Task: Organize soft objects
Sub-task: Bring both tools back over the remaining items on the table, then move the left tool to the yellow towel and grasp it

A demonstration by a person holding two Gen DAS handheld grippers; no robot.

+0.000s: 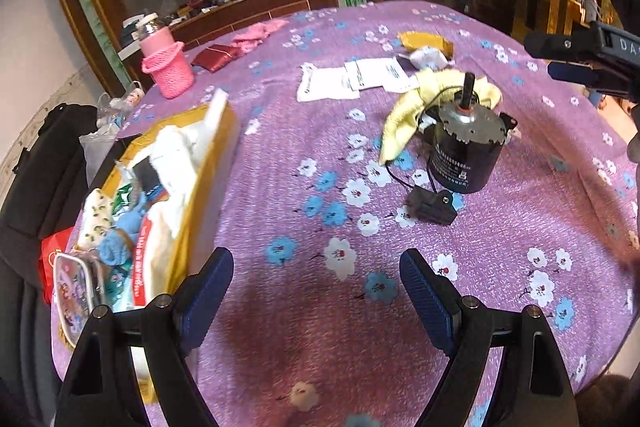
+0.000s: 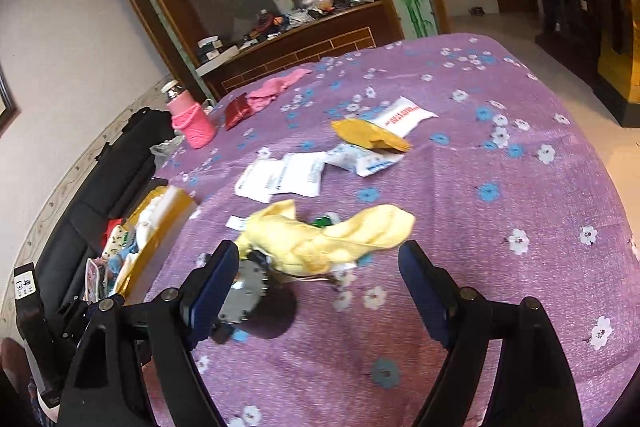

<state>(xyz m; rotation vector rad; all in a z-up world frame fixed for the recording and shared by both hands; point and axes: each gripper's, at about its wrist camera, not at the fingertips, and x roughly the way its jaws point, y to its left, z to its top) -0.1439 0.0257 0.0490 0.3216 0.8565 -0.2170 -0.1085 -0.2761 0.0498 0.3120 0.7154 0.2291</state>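
Tabletop [image 1: 520, 211]: matt purple floral cloth, slightly nubby. Yellow cloth [image 2: 320, 239]: soft, matt. Motor [image 1: 464, 147]: glossy black casing w/ shiny metal top plate. Pink bottle sleeve [image 1: 170, 71]: knitted. White packets [image 2: 280, 175]: smooth, paper/plastic, can't tell. Claw pads [image 1: 426, 301]: ribbed blue, rubbery.

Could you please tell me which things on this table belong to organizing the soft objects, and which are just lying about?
Part of the job:
- yellow cloth
- pink cloth
- open box already holding soft things

Just lying about:
- black motor with its cord and plug
- white packets
- pink bottle
- red pouch
- yellow wrapper
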